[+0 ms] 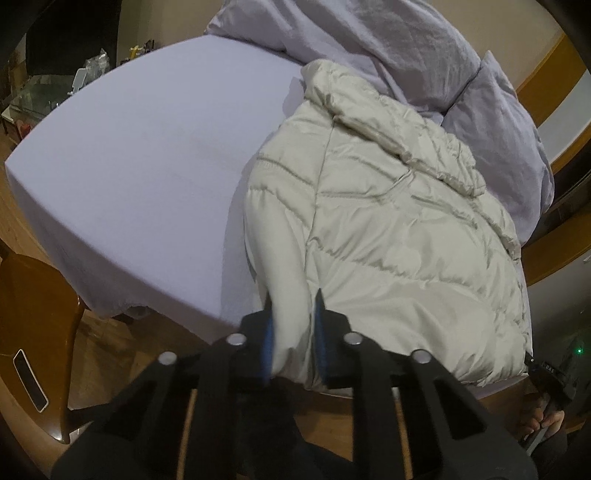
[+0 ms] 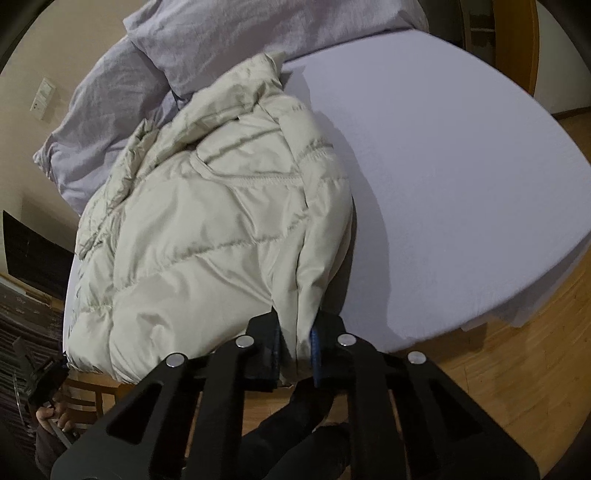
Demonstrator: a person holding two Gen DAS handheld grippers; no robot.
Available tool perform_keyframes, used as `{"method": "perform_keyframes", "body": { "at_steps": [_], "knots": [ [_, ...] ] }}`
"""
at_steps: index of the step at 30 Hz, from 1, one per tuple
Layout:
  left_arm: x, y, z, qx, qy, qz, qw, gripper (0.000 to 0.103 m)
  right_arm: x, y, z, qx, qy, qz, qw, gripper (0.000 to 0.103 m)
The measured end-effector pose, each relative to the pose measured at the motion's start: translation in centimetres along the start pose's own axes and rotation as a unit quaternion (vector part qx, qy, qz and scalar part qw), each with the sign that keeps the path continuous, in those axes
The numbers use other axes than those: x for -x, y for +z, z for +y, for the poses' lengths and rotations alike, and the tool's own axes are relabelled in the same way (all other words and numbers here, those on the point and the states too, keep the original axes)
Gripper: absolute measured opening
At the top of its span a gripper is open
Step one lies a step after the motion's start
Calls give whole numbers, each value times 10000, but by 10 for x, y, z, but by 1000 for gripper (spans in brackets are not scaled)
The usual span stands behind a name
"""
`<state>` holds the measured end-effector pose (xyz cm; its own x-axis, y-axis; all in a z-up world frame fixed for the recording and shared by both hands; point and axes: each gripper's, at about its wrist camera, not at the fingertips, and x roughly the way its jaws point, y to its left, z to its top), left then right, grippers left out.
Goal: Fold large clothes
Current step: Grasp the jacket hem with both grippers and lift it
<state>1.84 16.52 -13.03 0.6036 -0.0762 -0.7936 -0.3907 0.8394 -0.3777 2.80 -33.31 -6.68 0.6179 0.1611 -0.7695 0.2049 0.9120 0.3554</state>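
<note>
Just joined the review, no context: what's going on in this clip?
A person is folding a cream puffer jacket on a bed with a handheld tool in each hand. The left tool and the right tool are each clamped on the jacket's near edge, at the bed's near side. The jacket lies bunched, already partly doubled over. A rumpled duvet sits at the far end.

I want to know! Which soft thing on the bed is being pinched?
The cream puffy jacket. Both grippers clamp its near hem; the lilac duvet and pillow lie untouched behind.
</note>
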Motion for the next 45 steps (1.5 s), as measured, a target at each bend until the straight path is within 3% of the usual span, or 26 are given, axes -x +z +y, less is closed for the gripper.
{"method": "perform_keyframes", "body": {
  "at_steps": [10, 23, 35, 45],
  "knots": [
    [37, 40, -23, -174, -127, -585, 9981, 9, 33, 37, 31, 195, 249, -664, 9973, 11],
    [57, 137, -73, -378, -200, -1315, 9904, 9, 37, 116, 63, 303, 422, -1251, 9908, 11],
    [20, 231, -113, -519, -235, -1445, 9879, 9, 6, 189, 91, 301, 314, -1519, 9874, 11],
    [-38, 294, -134, -708, -164, -1252, 9895, 9, -42, 239, 115, 430, -138, -1613, 9859, 11]
  ]
}}
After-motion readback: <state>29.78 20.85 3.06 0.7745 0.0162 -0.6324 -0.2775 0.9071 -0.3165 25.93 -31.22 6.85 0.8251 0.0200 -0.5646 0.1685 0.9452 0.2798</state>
